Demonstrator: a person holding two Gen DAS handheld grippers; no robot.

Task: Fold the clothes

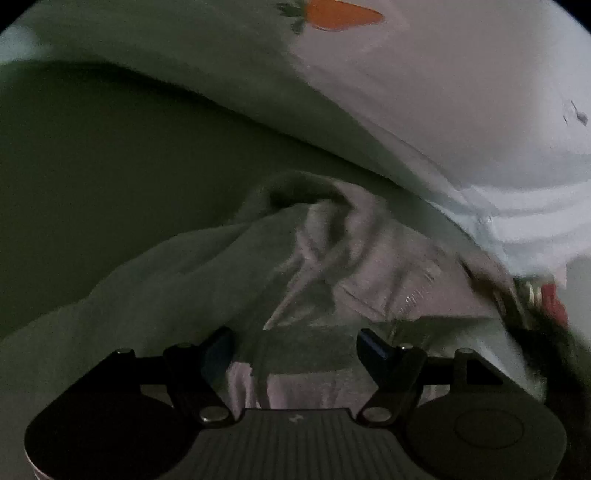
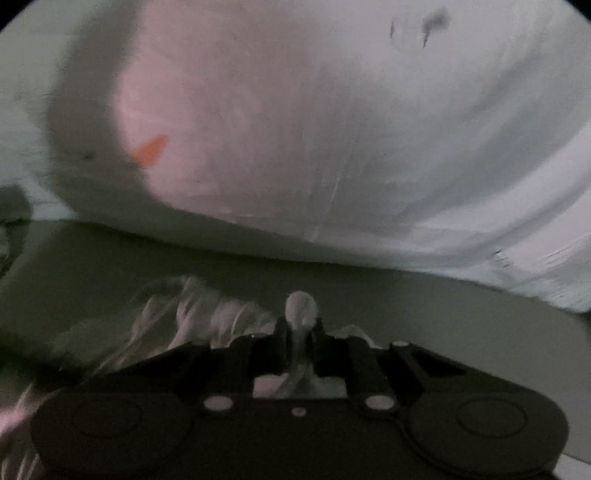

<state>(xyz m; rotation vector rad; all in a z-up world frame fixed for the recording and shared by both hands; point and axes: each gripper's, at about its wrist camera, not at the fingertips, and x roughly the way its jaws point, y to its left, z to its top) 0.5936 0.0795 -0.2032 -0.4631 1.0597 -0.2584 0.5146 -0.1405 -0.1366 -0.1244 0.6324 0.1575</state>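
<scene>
A dim olive worktop (image 2: 406, 295) lay under a white carrot-print cloth (image 2: 295, 129); left gripper (image 1: 295, 343) jaws stood wide over a crumpled garment (image 1: 314, 251), right gripper (image 2: 301, 332) jaws pinched its fabric

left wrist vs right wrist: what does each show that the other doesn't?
Left wrist only: the left gripper, jaws open, over a crumpled grey garment that is not pinched; a whole carrot print on the white sheet; something red at the right edge, too blurred to name.

Right wrist only: the right gripper shut on a fold of pale cloth, with more of it bunched to its left.

Both: the white sheet, an orange mark on it, a dark mark, and the dark surface in front of it.
</scene>
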